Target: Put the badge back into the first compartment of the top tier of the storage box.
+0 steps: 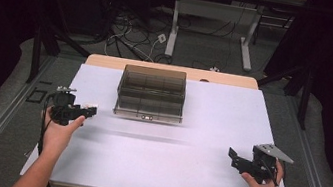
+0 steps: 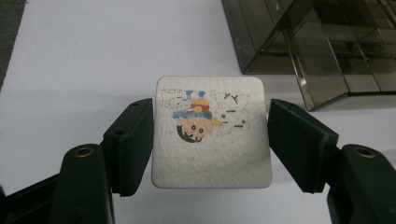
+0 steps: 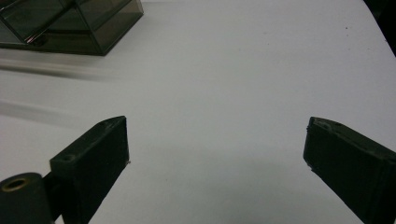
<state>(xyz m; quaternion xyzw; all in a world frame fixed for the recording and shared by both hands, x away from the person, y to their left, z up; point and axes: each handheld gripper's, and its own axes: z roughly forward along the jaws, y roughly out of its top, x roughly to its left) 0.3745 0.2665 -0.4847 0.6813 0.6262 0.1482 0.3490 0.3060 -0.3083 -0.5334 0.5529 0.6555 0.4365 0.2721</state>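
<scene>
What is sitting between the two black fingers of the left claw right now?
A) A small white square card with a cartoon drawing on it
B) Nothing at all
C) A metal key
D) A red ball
A: in the left gripper view, a white square card with a cartoon drawing sits between the fingers of the left claw, with the smoky clear box on the white table beyond it.

White square card (image 2: 211, 133), rounded corners, cartoon print upside down in the left gripper view, sat flat between the left gripper (image 2: 211, 140) jaws. Smoky clear divided box (image 1: 151, 93) stood at the table's far middle.
</scene>
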